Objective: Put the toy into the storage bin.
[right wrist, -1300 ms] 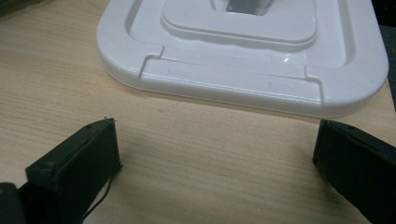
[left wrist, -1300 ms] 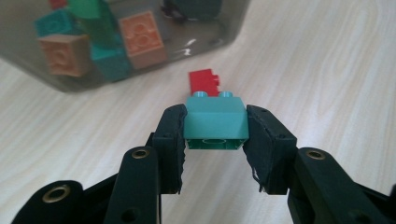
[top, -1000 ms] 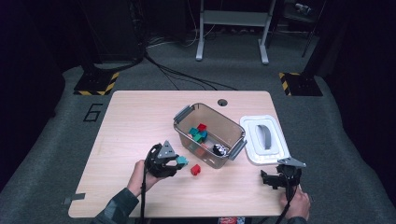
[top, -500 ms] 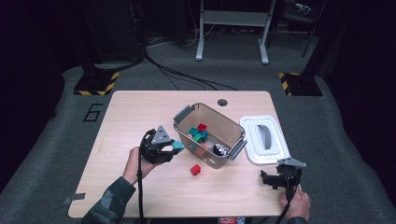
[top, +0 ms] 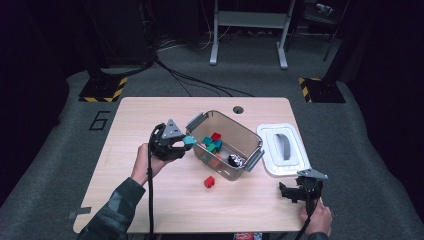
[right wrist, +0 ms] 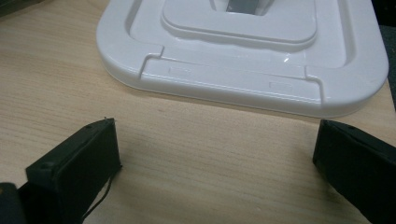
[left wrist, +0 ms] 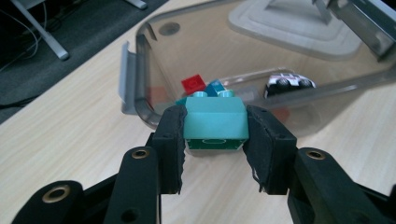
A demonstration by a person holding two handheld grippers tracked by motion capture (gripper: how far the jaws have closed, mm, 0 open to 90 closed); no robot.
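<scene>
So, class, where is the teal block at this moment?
The teal block is clamped in the left hand-held gripper, held just outside the left end of the clear bin, above the table in the high view.

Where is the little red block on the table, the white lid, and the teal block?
Small red plastic block (top: pixel 209 181), high view, its top.
White plastic lid (top: pixel 283 149), high view, its flat rim.
Teal plastic block (left wrist: pixel 215 119), left gripper view, its front face between the jaws.
</scene>
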